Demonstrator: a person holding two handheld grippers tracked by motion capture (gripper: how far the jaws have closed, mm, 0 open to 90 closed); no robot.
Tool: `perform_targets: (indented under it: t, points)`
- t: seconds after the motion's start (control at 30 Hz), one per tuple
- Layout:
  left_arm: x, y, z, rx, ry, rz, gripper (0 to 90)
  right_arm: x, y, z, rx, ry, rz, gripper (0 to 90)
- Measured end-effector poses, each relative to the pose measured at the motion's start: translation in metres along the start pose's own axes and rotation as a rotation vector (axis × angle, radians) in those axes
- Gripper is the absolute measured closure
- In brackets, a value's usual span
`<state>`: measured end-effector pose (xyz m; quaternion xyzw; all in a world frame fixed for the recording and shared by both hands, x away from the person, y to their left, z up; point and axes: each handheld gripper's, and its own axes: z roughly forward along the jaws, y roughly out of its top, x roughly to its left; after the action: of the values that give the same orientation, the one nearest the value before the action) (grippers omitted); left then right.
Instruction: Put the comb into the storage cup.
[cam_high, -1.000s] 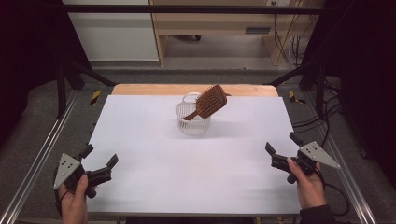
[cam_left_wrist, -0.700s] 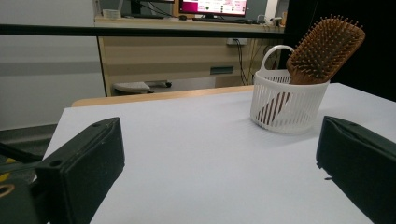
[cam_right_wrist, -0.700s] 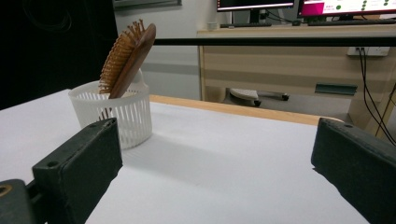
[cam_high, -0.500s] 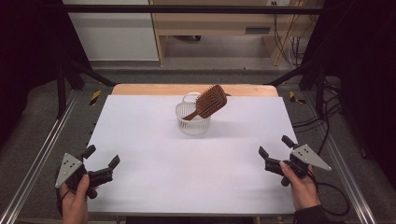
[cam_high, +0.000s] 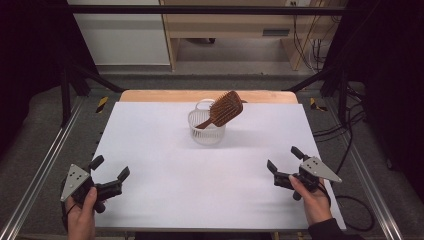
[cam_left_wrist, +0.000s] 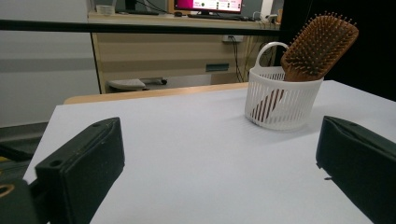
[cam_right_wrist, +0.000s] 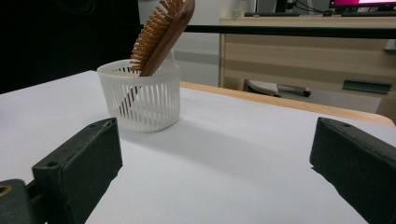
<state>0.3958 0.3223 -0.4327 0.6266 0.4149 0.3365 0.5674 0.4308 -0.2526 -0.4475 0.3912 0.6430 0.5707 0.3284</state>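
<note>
A white slotted basket (cam_high: 206, 131) stands on the white table (cam_high: 165, 150) toward the back middle. A brown wooden hairbrush (cam_high: 225, 108) leans in it, handle down and bristle head sticking out over the rim. My left gripper (cam_high: 110, 168) is open near the front left corner, with nothing between its jaws. My right gripper (cam_high: 284, 159) is open near the front right, also with nothing in it. Both point toward the basket from well short of it. The left gripper view has the basket (cam_left_wrist: 282, 100) and brush (cam_left_wrist: 320, 44) ahead to the right. In the right gripper view the basket (cam_right_wrist: 140, 100) and brush (cam_right_wrist: 163, 32) are ahead to the left.
A wooden strip (cam_high: 165, 95) edges the table's far side. Metal rails (cam_high: 45, 165) run along both sides, and cables (cam_high: 345, 150) lie on the floor at the right. A wooden desk (cam_high: 240, 30) stands behind the table.
My right gripper has moved left, inward over the table's front right part. The left gripper has barely shifted. Basket and brush are as before.
</note>
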Motion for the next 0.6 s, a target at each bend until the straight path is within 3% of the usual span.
perform_targets:
  t: [0.6]
  points:
    - [-0.007,0.002,0.002,-0.016,-0.024,0.011,1.3,0.016,-0.002,0.013,-0.001,0.058,-0.015,2.4]
